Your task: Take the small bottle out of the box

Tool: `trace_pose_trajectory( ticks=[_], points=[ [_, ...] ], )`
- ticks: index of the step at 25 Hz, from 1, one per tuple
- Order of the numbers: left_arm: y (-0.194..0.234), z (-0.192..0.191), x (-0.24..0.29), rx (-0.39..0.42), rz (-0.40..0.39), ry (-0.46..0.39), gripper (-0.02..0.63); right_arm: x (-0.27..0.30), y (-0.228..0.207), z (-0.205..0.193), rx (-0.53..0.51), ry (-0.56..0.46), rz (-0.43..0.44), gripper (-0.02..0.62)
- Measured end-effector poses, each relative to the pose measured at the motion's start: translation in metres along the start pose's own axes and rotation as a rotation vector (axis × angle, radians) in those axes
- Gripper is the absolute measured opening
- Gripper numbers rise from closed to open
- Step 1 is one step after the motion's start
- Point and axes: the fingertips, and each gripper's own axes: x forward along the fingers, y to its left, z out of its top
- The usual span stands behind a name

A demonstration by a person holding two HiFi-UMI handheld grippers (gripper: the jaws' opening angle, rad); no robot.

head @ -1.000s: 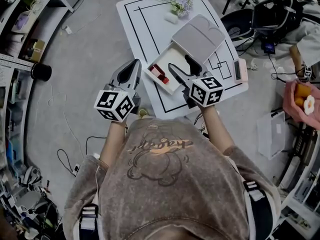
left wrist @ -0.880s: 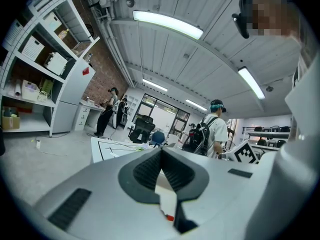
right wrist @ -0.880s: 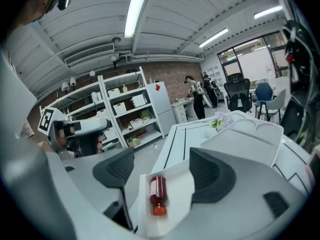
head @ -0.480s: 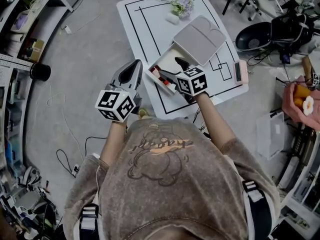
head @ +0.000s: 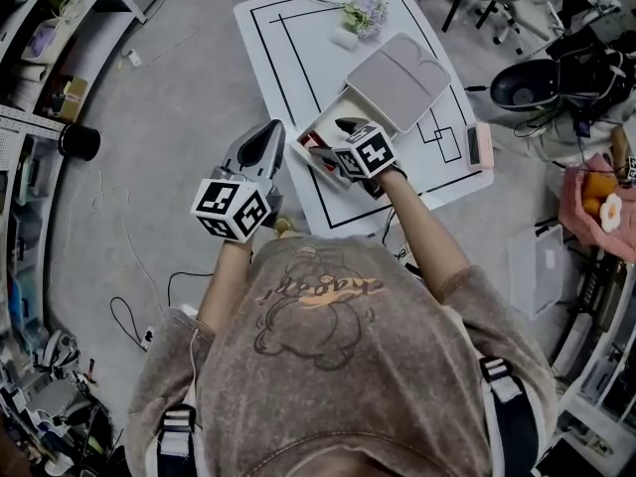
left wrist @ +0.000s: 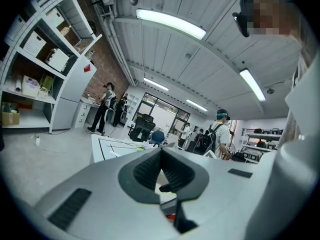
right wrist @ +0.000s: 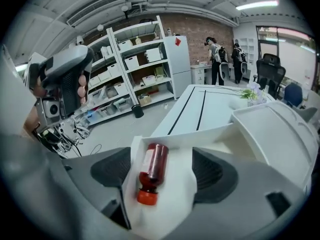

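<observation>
The right claw has swung in from the tabletop's near edge to above the box. It is wide open and empty, straddling the bottle lying inside. This looks like the reach; next it should lower and close. The left claw seems shut.

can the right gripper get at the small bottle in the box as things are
Probably yes. The right gripper hangs over the open box with its jaws wide apart and the small bottle lying on its side between them, untouched. The lid is swung back and nothing covers the bottle.
</observation>
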Motion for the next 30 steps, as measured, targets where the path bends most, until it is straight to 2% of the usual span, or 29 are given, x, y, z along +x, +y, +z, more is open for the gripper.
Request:
trace_pose_trajectory(
  ticks=[3, 9, 12, 13, 17, 20, 26, 30],
  points=[
    [-0.001, 0.0, 0.0, -0.001, -0.002, 0.003, 0.008, 0.005, -0.002, -0.003, -0.015, 0.028, -0.001, 0.376],
    [0.001, -0.003, 0.002, 0.001, -0.001, 0.009, 0.008, 0.012, 0.003, -0.008, 0.005, 0.084, 0.059, 0.353],
    [0.001, -0.003, 0.004, -0.001, -0.003, 0.013, 0.008, 0.013, -0.002, -0.008, -0.01, 0.092, 0.053, 0.356],
    [0.001, -0.003, 0.004, -0.001, -0.003, 0.013, 0.008, 0.014, -0.003, -0.009, -0.019, 0.098, 0.045, 0.333],
    [0.003, -0.004, 0.004, -0.001, -0.006, 0.015, 0.008, 0.017, -0.003, -0.014, -0.039, 0.127, 0.044, 0.305],
    [0.003, -0.004, 0.006, -0.001, -0.007, 0.016, 0.008, 0.02, -0.003, -0.014, -0.016, 0.136, 0.067, 0.299],
    [0.001, -0.004, 0.009, 0.002, -0.013, 0.018, 0.008, 0.027, -0.002, -0.025, 0.109, 0.172, 0.151, 0.285],
    [0.0, -0.002, 0.011, 0.007, -0.013, 0.012, 0.008, 0.031, -0.001, -0.03, 0.13, 0.196, 0.183, 0.273]
  ],
)
